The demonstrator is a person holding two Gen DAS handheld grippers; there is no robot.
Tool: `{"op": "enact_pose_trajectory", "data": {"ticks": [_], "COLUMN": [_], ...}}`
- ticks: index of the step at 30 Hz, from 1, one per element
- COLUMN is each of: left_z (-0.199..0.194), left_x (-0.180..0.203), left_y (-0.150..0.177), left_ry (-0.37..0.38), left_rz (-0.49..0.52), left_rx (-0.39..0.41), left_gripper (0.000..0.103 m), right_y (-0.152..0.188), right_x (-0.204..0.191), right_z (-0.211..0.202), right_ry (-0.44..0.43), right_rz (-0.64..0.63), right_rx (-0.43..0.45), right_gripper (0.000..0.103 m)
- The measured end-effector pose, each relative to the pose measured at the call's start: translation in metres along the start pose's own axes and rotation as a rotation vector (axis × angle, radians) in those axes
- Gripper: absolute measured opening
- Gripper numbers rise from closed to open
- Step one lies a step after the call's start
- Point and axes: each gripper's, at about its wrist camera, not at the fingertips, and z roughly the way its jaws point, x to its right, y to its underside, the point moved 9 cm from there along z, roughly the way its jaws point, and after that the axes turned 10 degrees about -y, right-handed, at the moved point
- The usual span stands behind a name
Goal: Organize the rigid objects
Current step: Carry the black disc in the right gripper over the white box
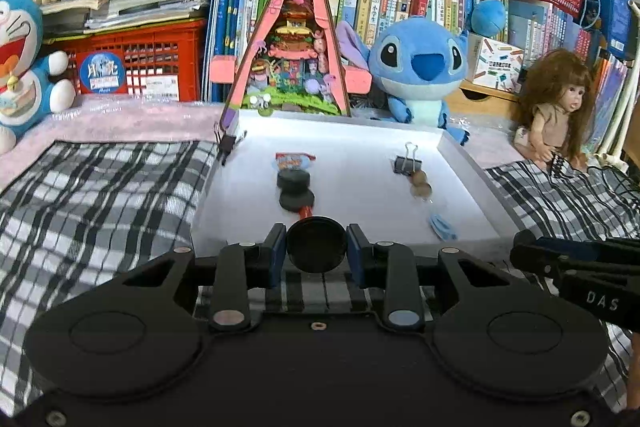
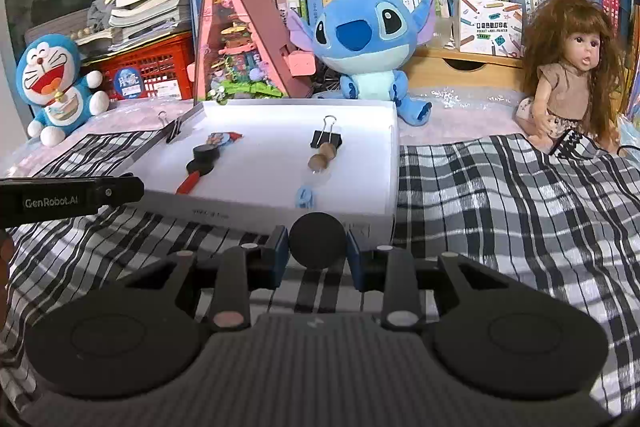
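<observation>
A white tray lies on the checked cloth. In it two black discs sit on a red-handled item with a colourful sticker, beside a black binder clip, wooden pegs and a blue clip. My left gripper is shut on a black round disc at the tray's near edge. My right gripper is shut on another black disc, just short of the tray. The left gripper's body shows at the left of the right wrist view.
Plush toys, a pink triangular toy house, a doll, red crates and book stacks stand behind the tray. Another binder clip is clipped on the tray's left wall. Checked cloth spreads on both sides.
</observation>
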Motion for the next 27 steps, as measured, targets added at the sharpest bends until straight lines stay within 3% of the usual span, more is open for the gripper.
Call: {"op": "enact_pose_trajectory", "data": {"ticks": [10,27], "left_z": [0.026,0.055], "left_x": [0.004,0.016], "left_y": [-0.025,-0.035], "left_ry": [-0.029,-0.024], "left_rz": [-0.009,-0.01], "left_rx": [-0.006,-0.052], "left_gripper": [0.03,0.03], "right_y": [-0.028,-0.038], "right_x": [0.013,0.027], "right_z": [0.022,0.049], "right_ry": [0.013,0.021], "right_rz": [0.044,0.101], "right_rx": [0.002,-0.034], "right_gripper": [0.037,0.037]}}
